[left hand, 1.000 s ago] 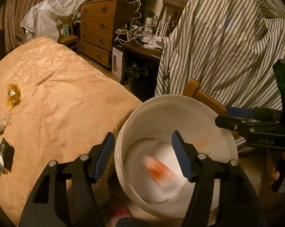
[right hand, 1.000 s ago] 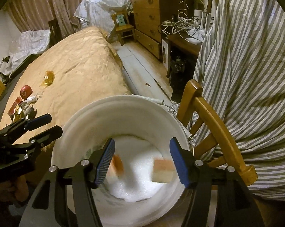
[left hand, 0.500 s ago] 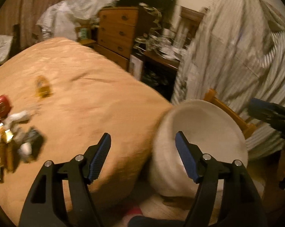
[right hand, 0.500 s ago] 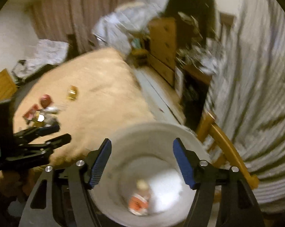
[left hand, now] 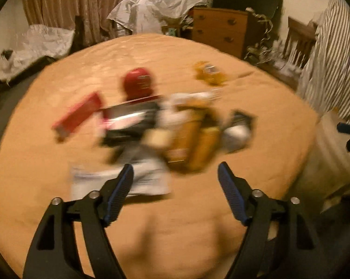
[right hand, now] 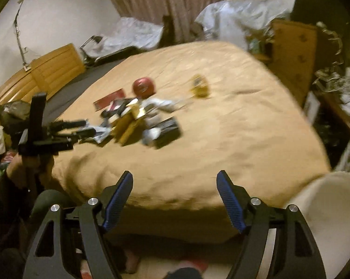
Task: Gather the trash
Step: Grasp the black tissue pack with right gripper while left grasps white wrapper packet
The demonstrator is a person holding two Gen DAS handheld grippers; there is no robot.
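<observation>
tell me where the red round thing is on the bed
In both wrist views the red round thing sits at the far edge of the trash pile, left of the yellow wrapper.

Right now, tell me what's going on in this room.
A person is collecting trash off a bed with a gripper in each hand. Both grippers are open and empty. The left gripper hovers over the pile of wrappers on the tan bedspread, close to a white packet. The right gripper sits back at the bed's edge, beside the white bucket. A red round item and a yellow wrapper lie apart from the pile.
</observation>
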